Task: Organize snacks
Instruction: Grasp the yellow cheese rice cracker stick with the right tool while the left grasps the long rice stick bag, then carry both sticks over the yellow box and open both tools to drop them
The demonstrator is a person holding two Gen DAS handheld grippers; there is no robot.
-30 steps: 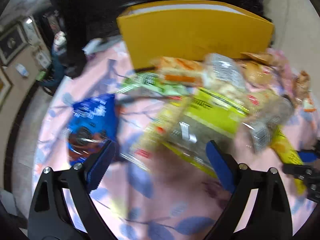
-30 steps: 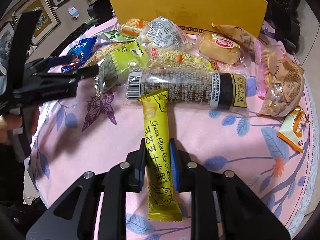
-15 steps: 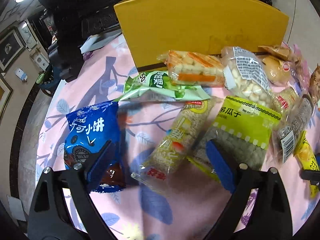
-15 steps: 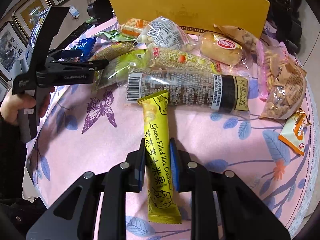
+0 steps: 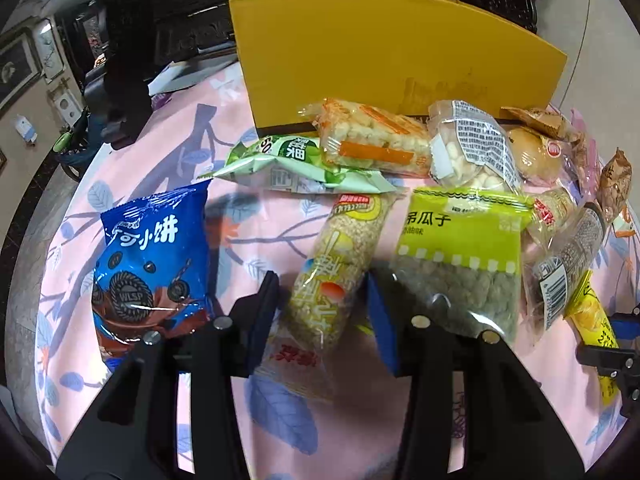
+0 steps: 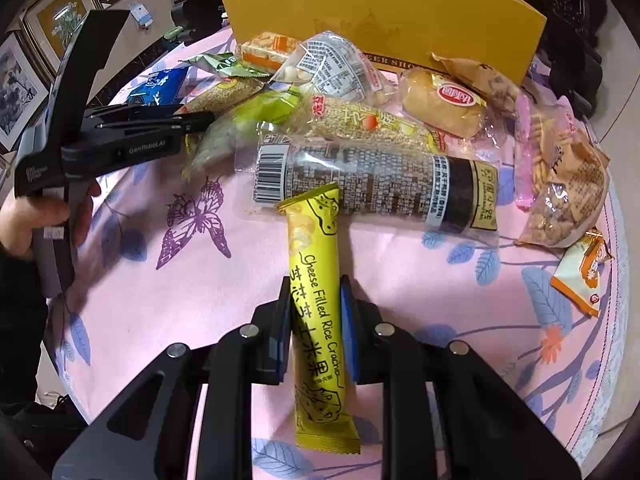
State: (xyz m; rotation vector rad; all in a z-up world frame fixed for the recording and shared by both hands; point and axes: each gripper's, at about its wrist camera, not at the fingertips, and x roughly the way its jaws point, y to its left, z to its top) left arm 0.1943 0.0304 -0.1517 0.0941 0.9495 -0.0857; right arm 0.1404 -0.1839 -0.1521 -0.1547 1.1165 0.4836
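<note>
Two snacks are only now in hand: the left hand-held gripper [image 5: 322, 312] has just been closing around the sesame bar [image 5: 332, 276], the right hand-held gripper [image 6: 314, 330] pinches the yellow cracker stick [image 6: 318, 300]. Everything else lies scattered on the desk [image 6: 224, 300] before the far yellow box [image 6: 380, 16].

yellow cheese rice cracker stick [image 6: 316, 280]: flat, lengthwise, near tablecloth's front edge
sesame bar [image 5: 332, 276]: clear-wrapped, slanted, mid-cloth
</note>
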